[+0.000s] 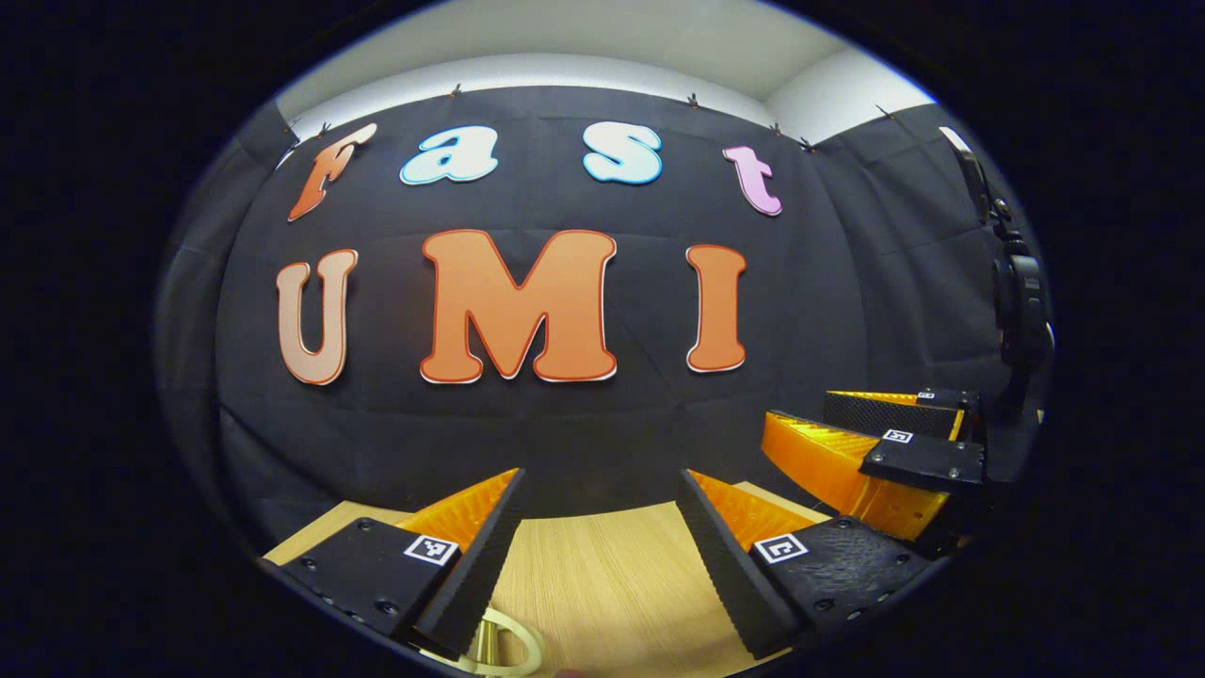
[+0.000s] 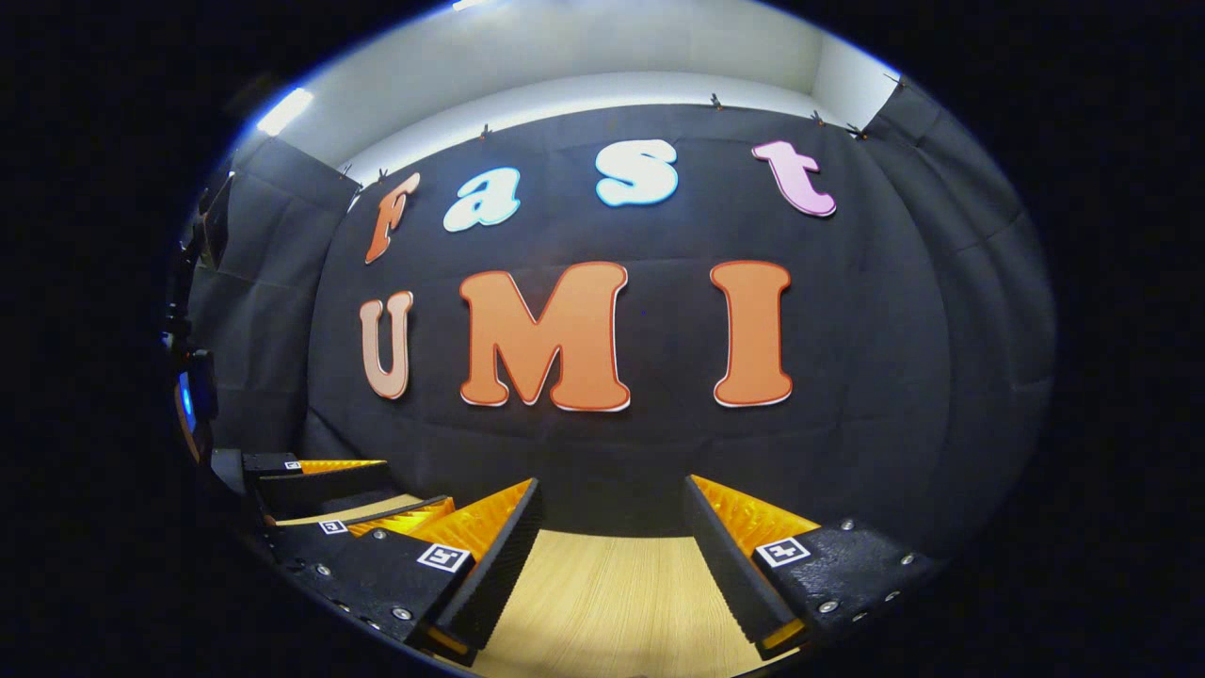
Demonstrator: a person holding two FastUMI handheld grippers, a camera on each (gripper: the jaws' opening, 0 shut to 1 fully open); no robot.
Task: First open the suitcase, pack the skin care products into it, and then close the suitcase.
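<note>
My left gripper [image 1: 600, 476] is held up above the wooden table [image 1: 602, 574], facing the black booth wall, open with nothing between its fingers. At the bottom edge of the left gripper view, a small pale round item with a gold-coloured part [image 1: 499, 650] peeks out under the left finger; I cannot tell what it is. The right gripper [image 1: 800, 419] shows to the right in that view, level with mine. In the right gripper view my right gripper [image 2: 612, 485] is open and empty above the table [image 2: 612, 603], with the left gripper [image 2: 377, 490] beside it at lower left.
A dark camera stand or mount [image 1: 1017, 292] rises at the right edge of the left gripper view. In the right gripper view, equipment with a small blue light [image 2: 188, 400] stands at the far left. The black cloth wall closes off the far side of the table.
</note>
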